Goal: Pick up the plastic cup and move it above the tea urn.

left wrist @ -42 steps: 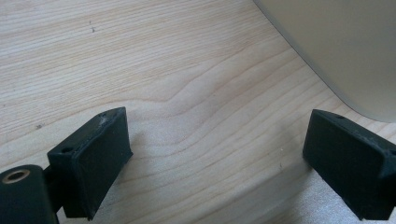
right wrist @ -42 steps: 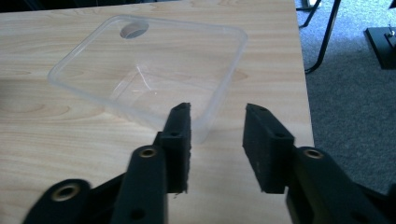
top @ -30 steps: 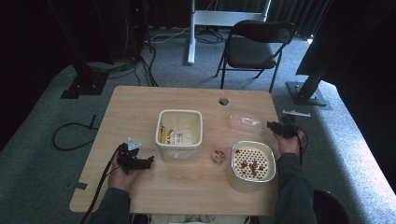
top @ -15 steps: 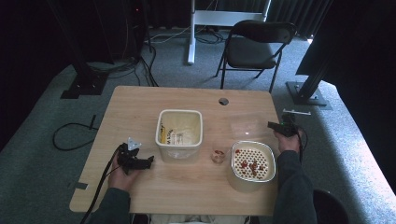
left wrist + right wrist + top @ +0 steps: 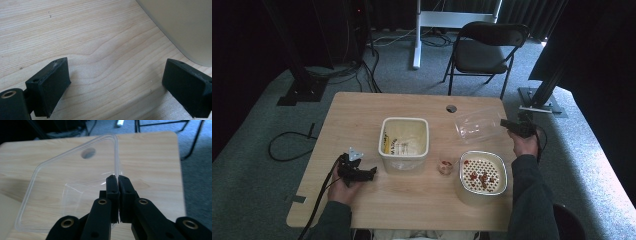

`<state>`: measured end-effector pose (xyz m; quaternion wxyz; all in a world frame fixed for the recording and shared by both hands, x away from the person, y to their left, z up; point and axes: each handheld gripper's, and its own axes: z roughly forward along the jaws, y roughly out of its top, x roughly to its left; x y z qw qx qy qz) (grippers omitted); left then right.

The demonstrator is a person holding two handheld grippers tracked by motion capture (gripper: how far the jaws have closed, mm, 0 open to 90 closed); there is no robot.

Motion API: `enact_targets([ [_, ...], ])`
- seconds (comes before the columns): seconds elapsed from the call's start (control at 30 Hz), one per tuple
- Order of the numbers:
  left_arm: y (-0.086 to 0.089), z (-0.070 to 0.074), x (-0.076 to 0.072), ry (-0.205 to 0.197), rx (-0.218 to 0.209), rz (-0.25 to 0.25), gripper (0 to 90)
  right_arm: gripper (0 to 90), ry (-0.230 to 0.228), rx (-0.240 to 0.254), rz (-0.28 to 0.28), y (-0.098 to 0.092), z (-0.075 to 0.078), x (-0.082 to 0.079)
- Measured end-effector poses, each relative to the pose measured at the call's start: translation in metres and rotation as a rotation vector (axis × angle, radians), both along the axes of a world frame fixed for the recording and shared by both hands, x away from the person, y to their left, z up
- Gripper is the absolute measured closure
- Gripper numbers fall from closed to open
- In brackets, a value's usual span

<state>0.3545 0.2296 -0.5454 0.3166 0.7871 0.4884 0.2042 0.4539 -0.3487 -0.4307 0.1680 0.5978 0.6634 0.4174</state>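
Right gripper view: clear plastic tub (image 5: 62, 187), thin-walled and see-through, pinched at its rim by the right gripper (image 5: 117, 178), jaws nearly together with only the thin wall between them. Tub hangs tilted, open side facing the camera, over the far right part of the worktop (image 5: 152, 157); the high view places it (image 5: 478, 125) just beyond the strainer bowl (image 5: 482, 176), which holds a few red pieces, and the same gripper (image 5: 504, 123) at its right edge. Jaws have just been closing, with the rim between them. Judgement: the step in hand is lifting and carrying the tub, probably toward the strainer bowl or the white container (image 5: 405, 143) at mid-worktop. To do it well: keep the pinch firm but no harder, since so thin a wall may buckle or slip out; a one-edge hold lets the tub swing, so move slowly and level the wrist before any travel. Keep it clear of the small jar (image 5: 445, 166) between container and bowl. Left gripper (image 5: 115, 82) rests on the worktop near the white container (image 5: 185, 27), jaws wide apart, nothing between them; in the high view it (image 5: 371, 172) lies at the near left. It could come across to steady the tub's free edge if the load twists.
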Motion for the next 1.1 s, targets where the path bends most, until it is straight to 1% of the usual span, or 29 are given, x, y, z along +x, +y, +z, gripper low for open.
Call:
enact_targets([
  [0.03, 0.000, 0.000, 0.000, 0.000, 0.000, 0.000, 8.0, 88.1, -0.008, 0.032, 0.018, 0.004, 0.008, 0.000],
  [0.07, 0.000, 0.000, 0.000, 0.000, 0.000, 0.000, 8.0, 88.1, -0.008, 0.032, 0.018, 0.004, 0.008, 0.000],
  [0.1, 0.000, 0.000, 0.000, 0.000, 0.000, 0.000, 8.0, 88.1, -0.019, 0.060, 0.037, 0.008, 0.016, -0.001],
  [0.17, 0.000, 0.000, 0.000, 0.000, -0.001, 0.000, 8.1, 88.1, -0.025, 0.092, 0.053, 0.012, 0.024, -0.002],
  [0.23, 0.000, 0.000, 0.000, 0.000, 0.000, 0.000, 8.1, 88.0, -0.038, 0.112, 0.076, 0.017, 0.032, -0.004],
  [0.33, 0.000, 0.000, 0.000, 0.000, 0.000, 0.000, 8.0, 88.0, -0.047, 0.119, 0.101, 0.025, 0.042, -0.005],
  [0.47, 0.000, 0.000, 0.000, 0.000, -0.001, 0.000, 8.0, 88.0, -0.050, 0.142, 0.131, 0.033, 0.051, -0.006],
  [0.5, 0.000, 0.000, 0.000, 0.000, -0.001, 0.000, 8.0, 88.0, -0.050, 0.142, 0.131, 0.033, 0.051, -0.006],
  [0.57, 0.000, 0.000, 0.000, 0.000, 0.000, 0.000, 8.1, 88.0, -0.049, 0.143, 0.156, 0.041, 0.060, -0.004],
  [0.6, 0.000, 0.000, 0.000, 0.000, 0.000, 0.000, 8.0, 88.0, -0.048, 0.150, 0.163, 0.043, 0.062, -0.004],
  [0.7, 0.000, 0.000, 0.000, 0.000, 0.000, 0.000, 8.0, 88.0, -0.049, 0.169, 0.185, 0.050, 0.066, -0.003],
  [0.77, 0.000, 0.000, 0.000, 0.000, 0.000, 0.000, 8.0, 88.0, -0.051, 0.172, 0.197, 0.055, 0.068, -0.004],
  [1.0, 0.000, 0.000, 0.000, -0.001, 0.001, -0.001, 8.0, 87.9, -0.054, 0.151, 0.266, 0.081, 0.073, -0.008],
  [1.1, 0.000, 0.000, 0.000, -0.001, 0.002, -0.001, 8.0, 87.9, -0.053, 0.134, 0.299, 0.095, 0.075, -0.009],
])
